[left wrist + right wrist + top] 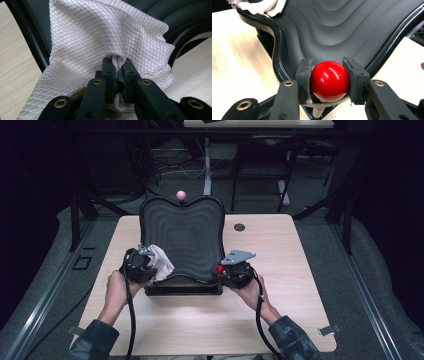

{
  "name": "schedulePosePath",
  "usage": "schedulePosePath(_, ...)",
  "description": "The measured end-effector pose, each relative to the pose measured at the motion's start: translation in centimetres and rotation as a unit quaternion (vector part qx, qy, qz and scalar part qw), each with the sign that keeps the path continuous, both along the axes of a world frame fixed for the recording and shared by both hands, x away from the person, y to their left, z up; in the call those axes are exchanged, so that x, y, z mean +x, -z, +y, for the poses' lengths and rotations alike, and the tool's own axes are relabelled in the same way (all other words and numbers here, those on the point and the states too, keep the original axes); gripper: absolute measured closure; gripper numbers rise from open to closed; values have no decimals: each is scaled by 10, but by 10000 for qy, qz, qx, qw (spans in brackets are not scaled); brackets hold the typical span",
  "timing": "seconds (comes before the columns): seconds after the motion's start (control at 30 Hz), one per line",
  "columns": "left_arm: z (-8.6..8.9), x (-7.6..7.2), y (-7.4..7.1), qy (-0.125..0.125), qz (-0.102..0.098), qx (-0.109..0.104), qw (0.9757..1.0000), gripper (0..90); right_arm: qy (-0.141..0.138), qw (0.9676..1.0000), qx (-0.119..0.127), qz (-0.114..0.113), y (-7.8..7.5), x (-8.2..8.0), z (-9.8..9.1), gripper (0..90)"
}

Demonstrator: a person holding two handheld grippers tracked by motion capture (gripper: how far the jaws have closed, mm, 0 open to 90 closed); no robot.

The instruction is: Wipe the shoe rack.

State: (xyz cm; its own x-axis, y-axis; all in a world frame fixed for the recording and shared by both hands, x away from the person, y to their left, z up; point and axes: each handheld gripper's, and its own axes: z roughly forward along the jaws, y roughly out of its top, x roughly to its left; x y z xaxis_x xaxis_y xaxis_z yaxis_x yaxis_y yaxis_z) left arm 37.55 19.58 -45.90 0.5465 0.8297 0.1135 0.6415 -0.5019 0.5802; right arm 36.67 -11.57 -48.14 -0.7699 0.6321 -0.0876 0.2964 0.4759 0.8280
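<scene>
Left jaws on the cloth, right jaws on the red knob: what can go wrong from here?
1. The white quilted cloth is pinched only at a bunched fold by the left gripper; it may slip out while wiping.
2. The glossy red ball knob is smooth and round; the right gripper could slide off, letting the black ridged tray shift.

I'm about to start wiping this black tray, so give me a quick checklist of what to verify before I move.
1. Left gripper shut on the white cloth: ok.
2. Right gripper shut on the red ball knob: ok.
3. Cloth lies on the black wavy tray, at its near left corner: ok.
4. Tray sits fully on the wooden table: ok.
5. Pink ball at the tray's far edge stays attached: cannot tell.
</scene>
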Motion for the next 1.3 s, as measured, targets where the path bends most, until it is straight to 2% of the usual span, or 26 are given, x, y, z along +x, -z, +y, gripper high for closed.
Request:
schedulePosePath(0.23, -4, 13, -8, -25, 35, 138, 9999, 830, -3, 10000, -14, -8, 0, 0, 0, 600)
schedulePosePath(0.53, 1, 41, -23, -198, 76, 58, 9998, 828, -7, 10000, -23, -16, 0, 0, 0, 600)
schedulePosePath(0.73, 3, 63, -34, -373, -16, 67, 9993, 825, -10, 10000, -18, -13, 0, 0, 0, 600)
schedulePosePath(0.93, 3, 84, -45, -504, -137, -13, 9986, 822, -5, 10000, -10, -6, 0, 0, 0, 600)
schedulePosePath(1.3, -4, 118, -64, -785, -289, 30, 9965, 820, -12, 10000, -10, -9, 0, 0, 0, 600)
